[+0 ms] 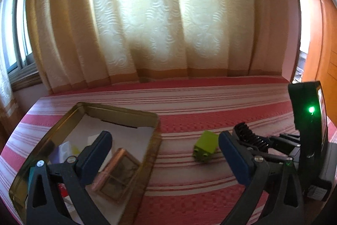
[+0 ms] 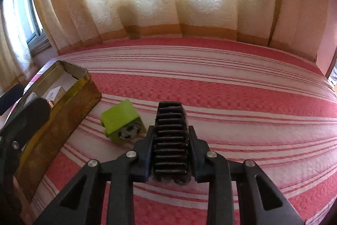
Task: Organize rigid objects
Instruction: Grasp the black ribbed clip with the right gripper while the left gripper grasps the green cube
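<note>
The right gripper (image 2: 170,138) is clamped on a black ribbed clip (image 2: 171,140) pointing lengthwise toward the curtain, above the striped bed (image 2: 231,98); swinging toward the tin (image 2: 63,111) near the bed's left edge could knock the green block (image 2: 122,122), while the left gripper (image 1: 164,153) gapes empty.

Before me, a red-and-white striped woven bedspread (image 2: 231,85) covers the bed. Sunlight glows through cream swirl-patterned curtains (image 1: 147,14); an orange wooden wardrobe (image 1: 324,45) stands at right.
</note>
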